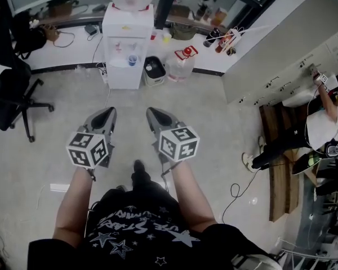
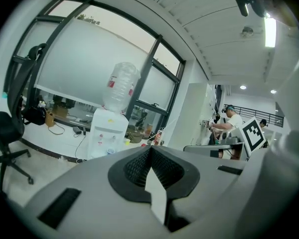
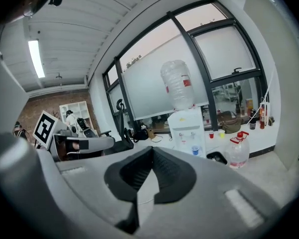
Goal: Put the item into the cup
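Forearms [image 1: 73, 204] held two grippers over floor [image 1: 45, 162]. Left gripper [image 1: 105, 117] was pinched closed, empty. Cup [image 1: 133, 59] sat far ahead in dispenser [image 1: 124, 75]. Right gripper [image 1: 158, 117] likewise closed, empty. No item showed, so the step was unclear: outset or finish.

Black shirt [image 1: 139, 228]: white lettering among stars, upside down, not legible.

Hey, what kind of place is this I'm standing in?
Probably an office or workshop-type room. A water dispenser with a big bottle on top stands below large windows, and a black swivel chair sits off to the side.
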`<state>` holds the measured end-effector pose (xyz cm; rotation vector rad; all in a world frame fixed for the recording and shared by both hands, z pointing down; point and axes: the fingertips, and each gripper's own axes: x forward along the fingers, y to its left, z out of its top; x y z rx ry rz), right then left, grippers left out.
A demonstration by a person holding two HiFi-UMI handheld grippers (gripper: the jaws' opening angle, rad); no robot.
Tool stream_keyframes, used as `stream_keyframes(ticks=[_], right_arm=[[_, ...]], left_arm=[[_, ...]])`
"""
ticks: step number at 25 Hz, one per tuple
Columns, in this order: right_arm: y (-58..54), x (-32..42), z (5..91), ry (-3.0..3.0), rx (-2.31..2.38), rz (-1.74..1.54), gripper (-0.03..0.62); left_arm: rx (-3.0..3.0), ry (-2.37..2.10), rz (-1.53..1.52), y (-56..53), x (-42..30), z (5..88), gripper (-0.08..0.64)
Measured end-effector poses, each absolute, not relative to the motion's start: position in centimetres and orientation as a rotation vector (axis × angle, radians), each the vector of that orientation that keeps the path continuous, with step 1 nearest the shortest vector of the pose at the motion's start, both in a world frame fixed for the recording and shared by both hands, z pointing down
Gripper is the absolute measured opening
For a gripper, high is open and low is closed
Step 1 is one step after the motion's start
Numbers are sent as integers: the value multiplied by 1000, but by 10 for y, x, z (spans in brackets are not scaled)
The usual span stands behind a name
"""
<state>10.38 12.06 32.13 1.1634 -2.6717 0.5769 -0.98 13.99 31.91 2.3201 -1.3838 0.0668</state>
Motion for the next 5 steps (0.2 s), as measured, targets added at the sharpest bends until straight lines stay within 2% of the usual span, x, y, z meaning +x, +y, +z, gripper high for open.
stream_keyframes(ticks=[5], right_arm=[[155,93,318,-2654,1186,546,0]], left_arm=[[2339,-1379,62,176,-25,313,5]])
